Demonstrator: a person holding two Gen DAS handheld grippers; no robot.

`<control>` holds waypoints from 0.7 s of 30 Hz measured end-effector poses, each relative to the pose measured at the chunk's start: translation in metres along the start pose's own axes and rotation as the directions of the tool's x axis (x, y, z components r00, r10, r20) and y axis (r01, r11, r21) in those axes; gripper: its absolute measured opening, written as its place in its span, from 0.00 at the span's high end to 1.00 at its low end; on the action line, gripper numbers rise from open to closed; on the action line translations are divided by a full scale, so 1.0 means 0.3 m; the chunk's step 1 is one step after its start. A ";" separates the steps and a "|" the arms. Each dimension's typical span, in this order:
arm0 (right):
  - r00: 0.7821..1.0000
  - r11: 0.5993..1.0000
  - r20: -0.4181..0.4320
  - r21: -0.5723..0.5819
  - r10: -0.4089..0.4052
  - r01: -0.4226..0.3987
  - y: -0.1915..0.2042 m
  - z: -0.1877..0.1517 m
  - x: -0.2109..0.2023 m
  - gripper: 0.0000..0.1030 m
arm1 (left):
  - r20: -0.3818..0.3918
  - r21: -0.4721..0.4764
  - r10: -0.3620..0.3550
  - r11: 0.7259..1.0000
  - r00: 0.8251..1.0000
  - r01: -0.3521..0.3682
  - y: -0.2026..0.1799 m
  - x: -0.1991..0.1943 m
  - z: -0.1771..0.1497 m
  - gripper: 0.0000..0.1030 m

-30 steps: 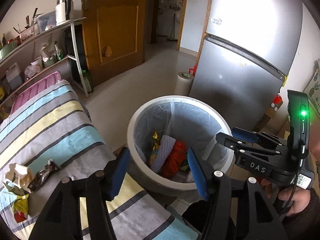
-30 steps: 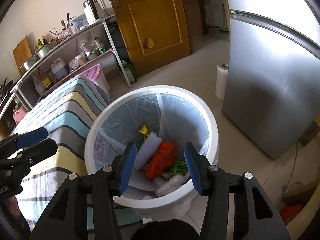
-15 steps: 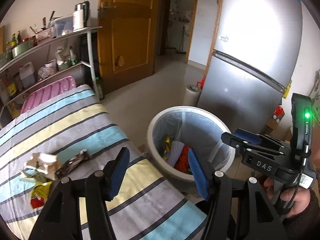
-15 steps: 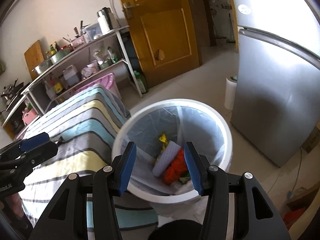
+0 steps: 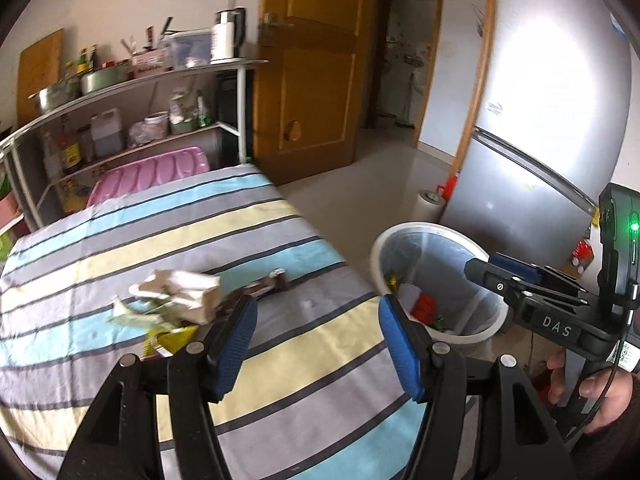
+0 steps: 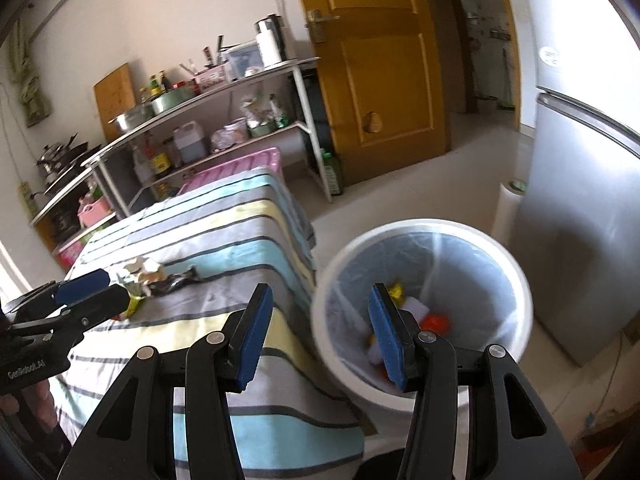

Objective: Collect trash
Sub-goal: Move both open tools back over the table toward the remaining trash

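A white lined trash bin (image 5: pixel 404 236) (image 6: pixel 516 280) stands on the floor by the striped table (image 5: pixel 280 344) (image 6: pixel 224 248), with red, white and yellow trash inside. On the table lie a crumpled beige carton (image 5: pixel 188 292) (image 6: pixel 146 270), a dark wrapper (image 5: pixel 268 284) (image 6: pixel 176 282) and a yellow-green wrapper (image 5: pixel 172 334) (image 6: pixel 134 300). My left gripper (image 5: pixel 314 334) is open and empty above the table, right of the trash pile. My right gripper (image 6: pixel 316 330) is open and empty over the table edge beside the bin; it also shows in the left wrist view (image 5: pixel 520 284).
A silver fridge (image 5: pixel 540 160) (image 6: pixel 588 220) stands behind the bin, with a white roll (image 5: pixel 428 204) (image 6: pixel 508 204) at its foot. A metal shelf rack (image 5: pixel 120 120) (image 6: pixel 200 120) with kitchen goods and a pink crate (image 5: pixel 148 174) stand beyond the table. A brown door (image 5: pixel 320 80) is behind.
Both grippers have drawn back and swung left from over the bin towards the table. The trash pile on the table has come into fuller view. Both stay open.
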State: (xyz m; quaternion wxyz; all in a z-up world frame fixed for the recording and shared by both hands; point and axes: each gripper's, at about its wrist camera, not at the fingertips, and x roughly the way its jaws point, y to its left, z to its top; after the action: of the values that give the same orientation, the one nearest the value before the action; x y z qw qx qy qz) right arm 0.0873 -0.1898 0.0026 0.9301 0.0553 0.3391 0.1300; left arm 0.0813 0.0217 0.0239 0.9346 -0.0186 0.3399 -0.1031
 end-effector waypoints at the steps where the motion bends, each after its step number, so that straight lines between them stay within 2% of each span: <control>1: 1.000 1.000 -0.003 -0.008 0.006 -0.006 0.014 0.001 0.007 0.50 | -0.001 -0.013 0.015 1.000 1.000 -0.015 0.022 -0.005 -0.007 0.35; 12: 0.995 0.993 -0.055 -0.085 0.080 -0.084 0.184 0.002 0.104 0.50 | -0.041 -0.098 0.119 0.988 0.992 -0.122 0.247 -0.048 -0.104 0.30; 21: 0.986 0.982 -0.126 -0.140 0.108 -0.125 0.293 0.019 0.223 0.50 | -0.078 -0.137 0.127 0.981 0.989 -0.137 0.349 -0.022 -0.155 0.27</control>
State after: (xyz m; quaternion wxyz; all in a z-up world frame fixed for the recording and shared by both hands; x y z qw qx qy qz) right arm 0.1223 -0.0868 -0.0176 0.9007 -0.0015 0.3792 0.2120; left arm 0.0656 0.1271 -0.0185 0.9234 -0.0589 0.3789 -0.0171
